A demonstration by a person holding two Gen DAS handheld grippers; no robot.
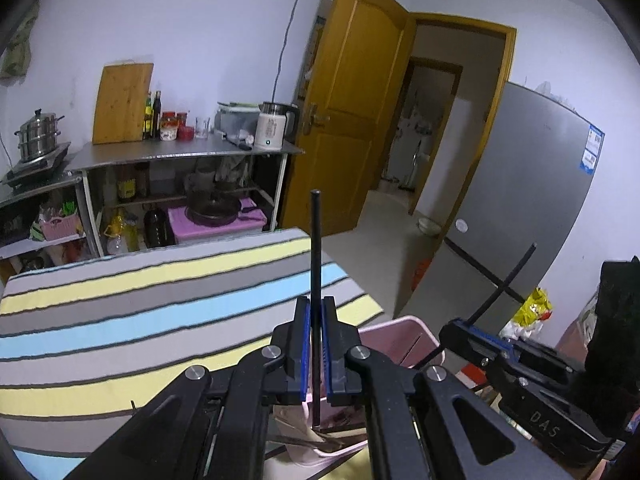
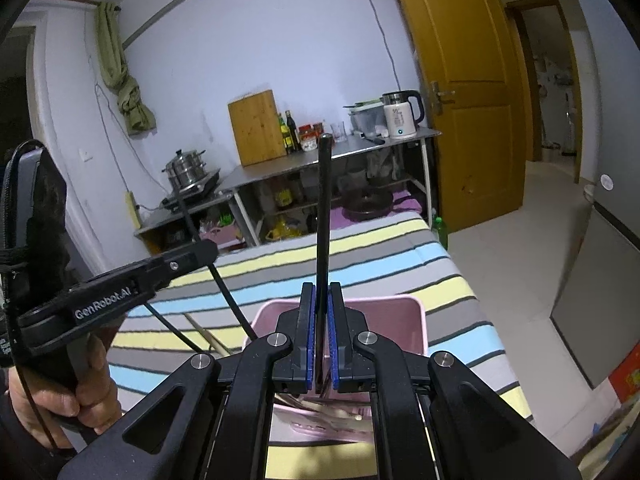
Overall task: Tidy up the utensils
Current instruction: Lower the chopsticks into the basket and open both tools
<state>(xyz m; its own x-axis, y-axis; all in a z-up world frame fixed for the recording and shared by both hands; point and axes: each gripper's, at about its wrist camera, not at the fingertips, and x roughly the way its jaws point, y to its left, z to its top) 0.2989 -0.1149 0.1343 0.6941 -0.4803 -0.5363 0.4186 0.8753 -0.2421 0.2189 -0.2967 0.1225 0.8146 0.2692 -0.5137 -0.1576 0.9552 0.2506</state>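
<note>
My left gripper [image 1: 316,344] is shut on a thin black chopstick [image 1: 315,248] that stands upright, its lower end over the pink basket [image 1: 404,340]. My right gripper [image 2: 322,332] is shut on a second black chopstick [image 2: 324,208], also upright, above the same pink basket [image 2: 416,320]. Several utensils lie inside the basket [image 2: 340,412]. In the right wrist view the left gripper [image 2: 192,256] shows at the left with its chopstick [image 2: 224,292] slanting down toward the basket. In the left wrist view the right gripper [image 1: 476,332] shows at the right with its chopstick [image 1: 504,284].
The basket stands on a striped cloth [image 1: 140,320] over the table. A wooden chopstick [image 2: 206,334] lies on the cloth left of the basket. A steel shelf [image 1: 180,152] with kettle and bottles stands behind, a yellow door [image 1: 348,120] and grey fridge [image 1: 532,200] to the right.
</note>
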